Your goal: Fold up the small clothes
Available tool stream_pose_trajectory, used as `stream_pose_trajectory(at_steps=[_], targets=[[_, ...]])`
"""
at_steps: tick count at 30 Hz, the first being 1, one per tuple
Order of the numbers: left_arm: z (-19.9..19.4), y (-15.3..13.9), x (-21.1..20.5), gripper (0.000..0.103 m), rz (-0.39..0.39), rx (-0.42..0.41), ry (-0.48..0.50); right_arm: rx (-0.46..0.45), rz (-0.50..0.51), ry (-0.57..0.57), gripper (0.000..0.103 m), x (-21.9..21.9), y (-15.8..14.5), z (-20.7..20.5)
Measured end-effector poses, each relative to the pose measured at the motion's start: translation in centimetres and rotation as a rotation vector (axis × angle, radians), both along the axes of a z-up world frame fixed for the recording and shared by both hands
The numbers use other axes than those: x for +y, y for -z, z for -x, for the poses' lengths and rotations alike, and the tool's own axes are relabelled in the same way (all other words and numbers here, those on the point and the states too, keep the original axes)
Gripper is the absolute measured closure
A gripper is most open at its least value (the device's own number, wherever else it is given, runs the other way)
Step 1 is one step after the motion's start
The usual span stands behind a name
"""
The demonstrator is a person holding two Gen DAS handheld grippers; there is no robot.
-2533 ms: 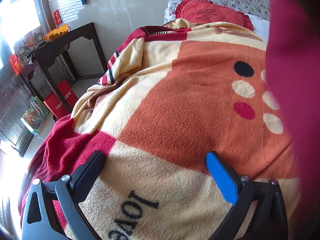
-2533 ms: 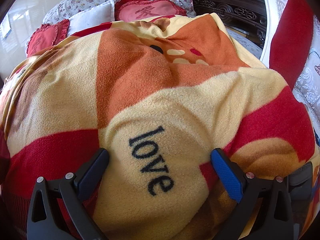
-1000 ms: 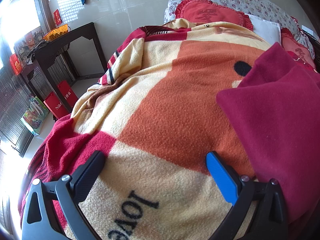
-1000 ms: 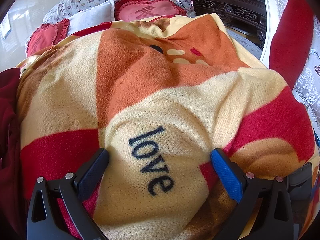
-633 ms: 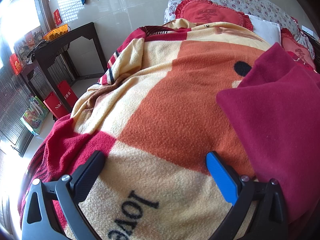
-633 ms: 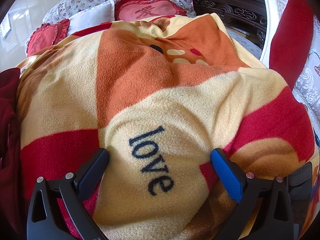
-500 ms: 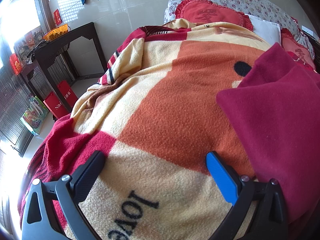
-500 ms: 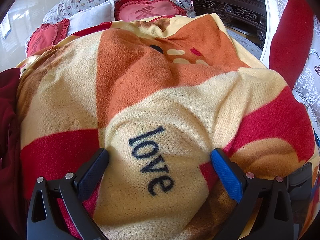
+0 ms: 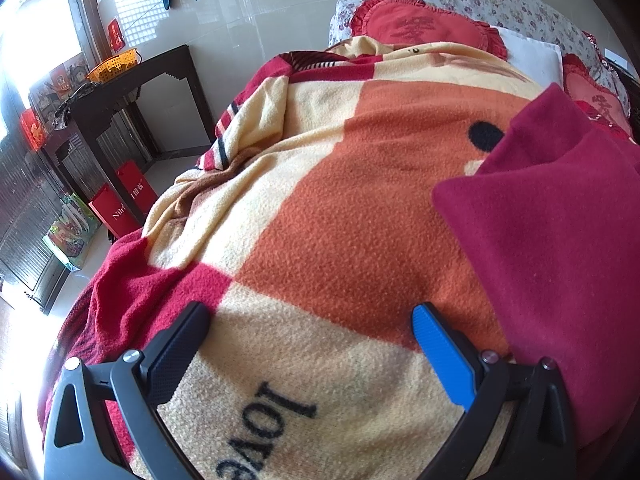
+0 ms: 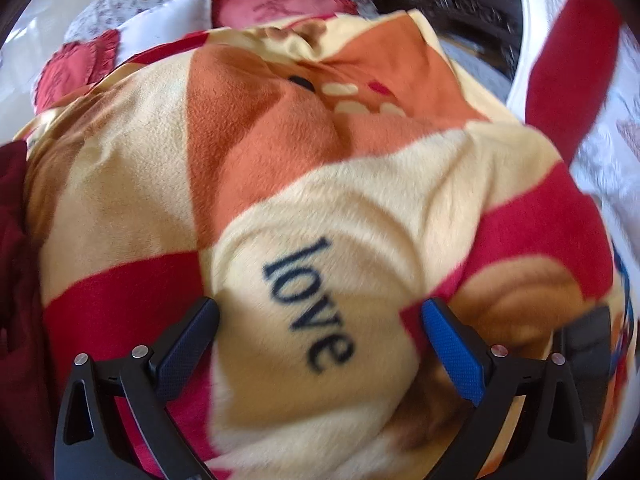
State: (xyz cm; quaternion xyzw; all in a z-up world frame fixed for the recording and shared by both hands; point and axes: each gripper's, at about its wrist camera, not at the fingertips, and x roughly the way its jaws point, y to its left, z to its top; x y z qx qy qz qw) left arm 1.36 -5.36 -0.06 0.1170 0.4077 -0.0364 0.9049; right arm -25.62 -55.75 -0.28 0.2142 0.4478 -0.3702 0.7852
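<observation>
I am just starting, and no folding is done yet. A dark red cloth [image 9: 560, 240] is lying on the big blanket [image 9: 320, 200], off to the right of my left gripper [image 9: 310, 330]. I think it is the small piece of clothing I must fold, but I cannot tell what kind. My left gripper is hanging wide apart over the blanket, holding nothing. My right gripper [image 10: 320, 320] is wide apart too, and the cloth is showing far to its left [image 10: 16, 240]. All the folding is still left. Compared with half a second ago, my right view is going blurry and tilting, so that gripper is starting to move. My left one is staying put.
</observation>
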Motion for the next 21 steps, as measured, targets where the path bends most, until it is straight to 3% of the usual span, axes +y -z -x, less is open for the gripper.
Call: stream_pose_trajectory(at_steps=[4,8,11,16,21], targets=[[0.0,-0.1,0.0,0.000,0.002,0.003,-0.001,0.030,-0.004,-0.003,0.022,0.8,-0.3,0.6],[-0.1,-0.1,0.1,0.000,0.004,0.023,0.005,0.036,-0.024,0.031,0.037,1.6,-1.5,1.3],[-0.1,-0.2,0.1,0.000,0.003,0.032,0.012,0.003,-0.007,0.037,0.037,3.1,-3.6,1.6],[-0.2,-0.3,0.1,0.000,-0.009,0.061,0.035,-0.036,-0.018,-0.048,0.037,6.5,-6.7,0.4],[-0.1,-0.3,0.1,0.000,-0.008,0.048,0.048,-0.034,0.011,-0.093,0.037,7.9,-7.1,-1.0]])
